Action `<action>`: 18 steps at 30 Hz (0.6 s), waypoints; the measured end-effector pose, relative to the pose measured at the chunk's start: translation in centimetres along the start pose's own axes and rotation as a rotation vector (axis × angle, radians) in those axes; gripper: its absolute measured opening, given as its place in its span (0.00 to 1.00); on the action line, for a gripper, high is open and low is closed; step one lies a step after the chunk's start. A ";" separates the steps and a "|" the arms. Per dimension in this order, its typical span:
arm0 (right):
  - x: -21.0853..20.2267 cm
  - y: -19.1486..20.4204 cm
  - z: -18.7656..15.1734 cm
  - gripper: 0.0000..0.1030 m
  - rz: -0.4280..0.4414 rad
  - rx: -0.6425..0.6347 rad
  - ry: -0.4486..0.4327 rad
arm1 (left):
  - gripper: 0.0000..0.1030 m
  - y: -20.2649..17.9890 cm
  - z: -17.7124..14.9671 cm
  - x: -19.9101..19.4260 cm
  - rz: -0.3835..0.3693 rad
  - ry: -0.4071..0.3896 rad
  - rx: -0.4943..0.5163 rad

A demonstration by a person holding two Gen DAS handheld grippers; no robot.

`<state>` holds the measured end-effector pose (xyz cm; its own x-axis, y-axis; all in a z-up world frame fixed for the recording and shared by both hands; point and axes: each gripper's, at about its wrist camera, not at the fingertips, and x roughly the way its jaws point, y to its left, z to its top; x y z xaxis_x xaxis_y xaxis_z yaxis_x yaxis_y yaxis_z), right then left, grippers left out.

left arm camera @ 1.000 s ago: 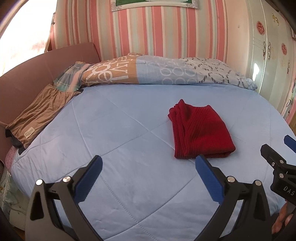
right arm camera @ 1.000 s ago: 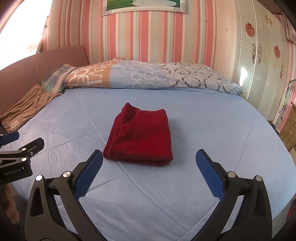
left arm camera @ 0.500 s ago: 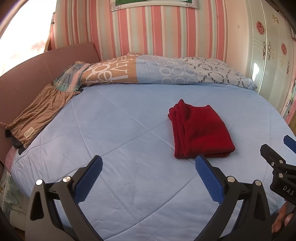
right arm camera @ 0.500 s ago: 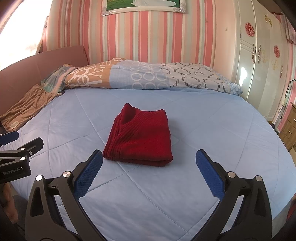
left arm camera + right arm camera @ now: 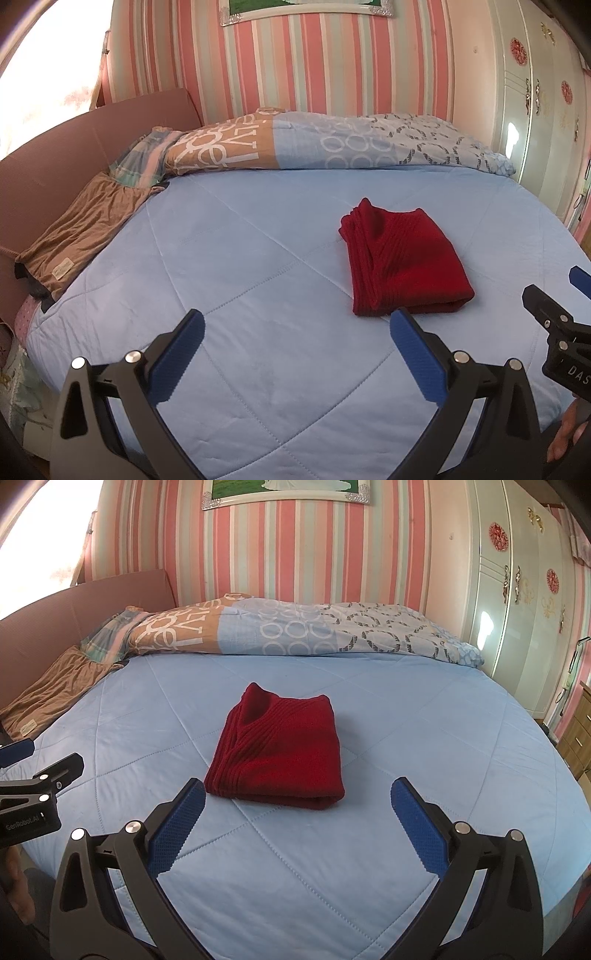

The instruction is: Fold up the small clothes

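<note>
— The grippers?
— Two: the left black gripper with blue pads [image 5: 293, 341] and the right one [image 5: 297, 810] both gape wide, holding nothing.
— Clothes?
— One folded dark-red knitted sweater [image 5: 280, 751] lies mid-way on the light-blue quilted bed [image 5: 424, 738], nearer its front edge.

blue quilted bed [image 5: 424, 738] carries folded red sweater [image 5: 280, 753].

The picture frame [image 5: 286, 491] is being cut off by the top edge. The right gripper [image 5: 561, 306] is being cropped at the right edge.
</note>
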<state>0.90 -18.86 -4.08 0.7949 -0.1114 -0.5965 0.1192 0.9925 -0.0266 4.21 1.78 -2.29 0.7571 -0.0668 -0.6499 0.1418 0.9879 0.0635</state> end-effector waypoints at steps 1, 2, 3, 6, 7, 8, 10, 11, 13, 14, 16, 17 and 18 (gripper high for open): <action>0.0 0.0 0.0 0.97 0.000 0.000 0.000 | 0.98 0.1 0.0 0.0 -0.001 -0.001 0.001; 0.0 0.0 0.0 0.97 0.000 -0.001 0.001 | 0.98 0.1 0.0 0.0 0.000 -0.001 -0.001; 0.0 0.0 0.0 0.97 0.000 -0.001 0.002 | 0.98 0.1 0.0 0.0 -0.001 0.000 -0.001; 0.1 0.0 -0.1 0.97 0.001 -0.002 0.001 | 0.98 0.2 0.0 0.0 -0.002 0.001 0.001; 0.1 0.0 -0.1 0.97 0.000 -0.003 0.001 | 0.98 0.1 0.0 0.0 -0.002 0.000 0.001; 0.1 0.0 -0.1 0.97 0.002 -0.003 0.001 | 0.98 0.1 0.0 0.0 -0.001 0.000 0.001; 0.1 0.0 -0.2 0.97 0.001 -0.003 0.002 | 0.98 0.1 0.0 0.0 0.000 0.001 0.001; 0.1 0.0 -0.2 0.97 0.001 -0.002 0.002 | 0.98 0.2 0.0 0.0 -0.001 0.003 0.002; 0.1 0.0 -0.2 0.97 0.001 -0.001 0.002 | 0.98 0.2 0.0 0.1 0.005 0.006 0.005; 0.1 0.0 -0.1 0.97 0.001 -0.002 0.001 | 0.98 0.3 0.0 0.1 0.011 0.006 0.006; 0.1 0.0 -0.2 0.97 0.001 -0.004 0.001 | 0.98 0.4 0.0 0.0 0.009 0.004 0.004; 0.1 0.0 -0.2 0.97 0.000 -0.003 0.001 | 0.98 0.5 0.0 0.0 0.007 0.005 0.003; 0.1 0.0 -0.1 0.97 0.000 -0.002 0.002 | 0.98 0.5 0.0 0.0 0.008 0.006 0.002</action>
<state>0.93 -18.82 -4.27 0.7935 -0.1116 -0.5982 0.1182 0.9926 -0.0284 4.25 2.26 -2.26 0.7547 -0.0581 -0.6535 0.1371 0.9881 0.0705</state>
